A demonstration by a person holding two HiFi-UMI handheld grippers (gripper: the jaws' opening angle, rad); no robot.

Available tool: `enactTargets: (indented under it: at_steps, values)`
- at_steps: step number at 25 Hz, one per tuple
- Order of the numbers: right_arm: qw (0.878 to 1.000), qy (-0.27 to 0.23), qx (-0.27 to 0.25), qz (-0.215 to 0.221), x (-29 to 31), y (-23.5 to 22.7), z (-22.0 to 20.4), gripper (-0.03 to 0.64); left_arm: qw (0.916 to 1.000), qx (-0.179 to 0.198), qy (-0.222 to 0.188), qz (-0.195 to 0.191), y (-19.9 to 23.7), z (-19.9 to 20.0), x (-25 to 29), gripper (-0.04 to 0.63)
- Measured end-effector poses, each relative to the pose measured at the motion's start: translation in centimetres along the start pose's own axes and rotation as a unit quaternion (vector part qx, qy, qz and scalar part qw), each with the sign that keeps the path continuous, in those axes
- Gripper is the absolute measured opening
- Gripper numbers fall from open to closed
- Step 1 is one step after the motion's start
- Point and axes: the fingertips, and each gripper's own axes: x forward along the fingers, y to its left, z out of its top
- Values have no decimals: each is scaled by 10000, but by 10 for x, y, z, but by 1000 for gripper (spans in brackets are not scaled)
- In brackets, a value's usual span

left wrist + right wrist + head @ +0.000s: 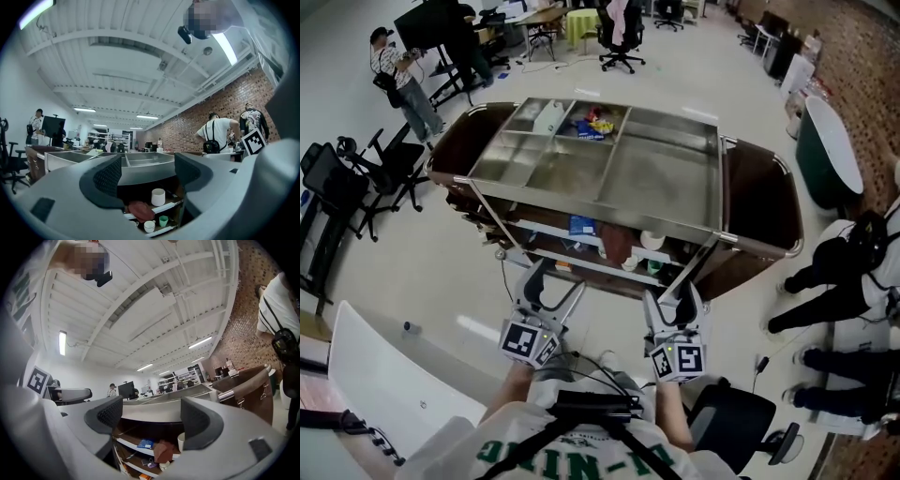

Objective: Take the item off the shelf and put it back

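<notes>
The left gripper (554, 285) and right gripper (674, 302) are hovering with jaws apart and empty before the shelf (546, 229). The reach-in is only beginning. Next, one is needing to enter and close on an item, perhaps the cup (652, 240).

A large open office-lab, with brick wall (224, 101), office chairs (339, 178), a monitor (51, 125) and strip lights (227, 48).

The brown cart (759, 202) has a compartmented steel top (656, 173) holding a white bottle (548, 117) and coloured packets (595, 124) in far compartments. Its upper shelf (546, 230) carries a blue box (581, 225), a reddish-brown object (617, 244) and a white cup (652, 240).
</notes>
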Motion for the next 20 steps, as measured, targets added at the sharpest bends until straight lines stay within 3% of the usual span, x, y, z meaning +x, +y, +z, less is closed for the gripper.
enactTargets:
  at_steps: [12,20]
  values:
    - [9975,-130,-275,-633,23,-4,-1,394,9985,43,31,-541,35,-18,29,345]
    - [9955,159,-434,-822,34,5,-17,394,9978,10,156,-643,73,-29,21,345]
